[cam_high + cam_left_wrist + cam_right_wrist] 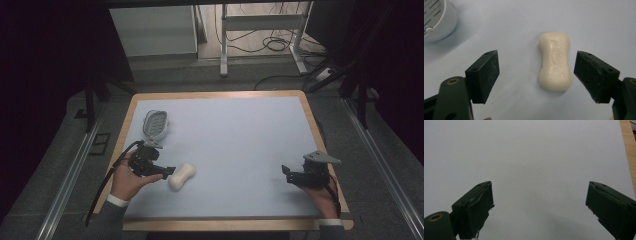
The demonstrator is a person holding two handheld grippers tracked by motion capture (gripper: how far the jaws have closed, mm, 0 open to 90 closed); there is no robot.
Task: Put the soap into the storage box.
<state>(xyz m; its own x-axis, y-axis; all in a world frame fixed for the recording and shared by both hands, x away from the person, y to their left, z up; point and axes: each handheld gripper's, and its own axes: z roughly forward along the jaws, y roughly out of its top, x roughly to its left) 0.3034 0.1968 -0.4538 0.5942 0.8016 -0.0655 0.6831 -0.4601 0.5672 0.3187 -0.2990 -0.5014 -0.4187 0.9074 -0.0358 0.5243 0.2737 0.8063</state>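
A cream bar of soap with a pinched waist lies on the pale blue mat. My left gripper is open just left of it, jaws apart on either side of the bar and not touching it. A white soap dish with slots sits farther back on the left. My right gripper is open over bare mat near the right front, nothing between its jaws.
The mat covers a wooden table whose rim shows at the right. Beyond the table are a metal frame, floor cables and a white cabinet.
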